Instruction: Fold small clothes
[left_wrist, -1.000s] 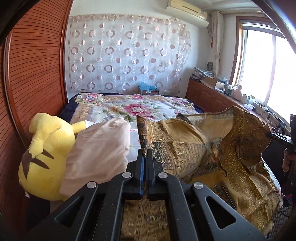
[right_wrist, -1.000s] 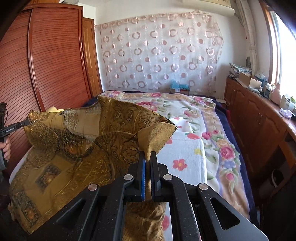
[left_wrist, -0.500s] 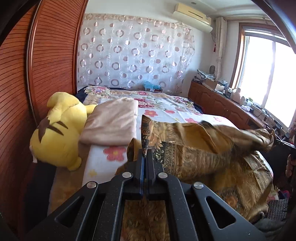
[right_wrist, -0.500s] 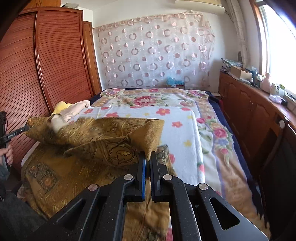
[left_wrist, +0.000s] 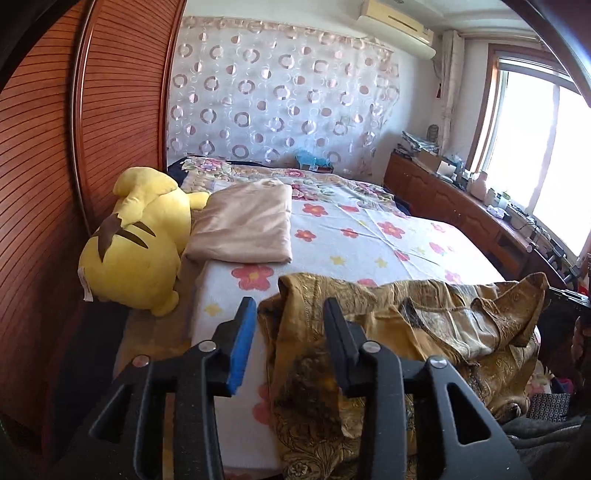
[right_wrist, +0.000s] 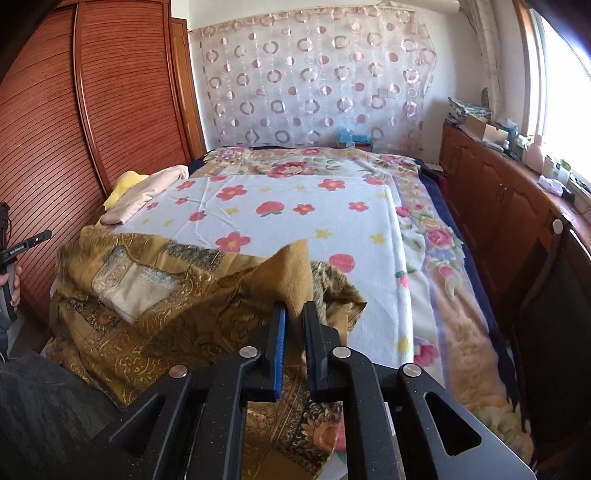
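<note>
Left gripper (left_wrist: 290, 314) wide apart over garment (left_wrist: 406, 339); right gripper (right_wrist: 295, 317) narrowly parted around garment corner, near bed (right_wrist: 295, 206) edge.

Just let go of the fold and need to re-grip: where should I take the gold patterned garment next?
Take the gold patterned garment by its raised corner flap, straight ahead of the right gripper. It stands up off the bed, so open fingers can likely slide around it.
</note>
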